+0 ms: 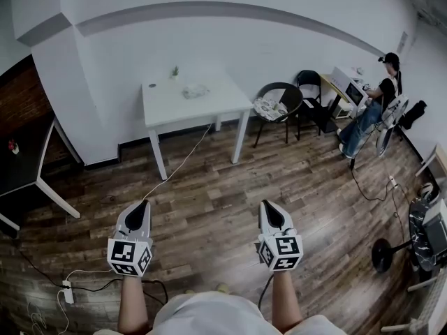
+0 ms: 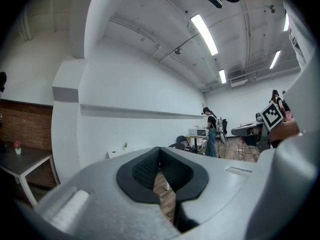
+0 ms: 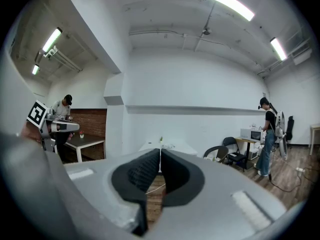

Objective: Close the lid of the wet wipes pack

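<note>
- Grey grippers are held side by side, level, above a wood floor [image 1: 209, 208]: the left gripper [image 1: 142, 204] at the left of the head view, the right gripper [image 1: 267, 204] at its right.
- The left gripper [image 2: 159, 156] is seen in its own view with the black pads met at the tips; nothing is held between them.
- The right gripper [image 3: 160, 156] is likewise closed and empty, its pads pressed together.
- The wipes pack [image 1: 195, 90] lies on a white table [image 1: 174, 107] by the far wall, well apart from both grippers; it shows too small for the lid's state to be told.
- A small plant [image 1: 174, 71] stands near the table's back edge, just beside the pack.
- A cable [image 1: 183, 162] is trailed from the table across the floor.
- Black chairs [image 1: 279, 103] are set right of the table.
- A person [image 1: 377, 96] is seen at a desk at the far right.
- A dark table [image 1: 28, 166] stands at the left wall.
</note>
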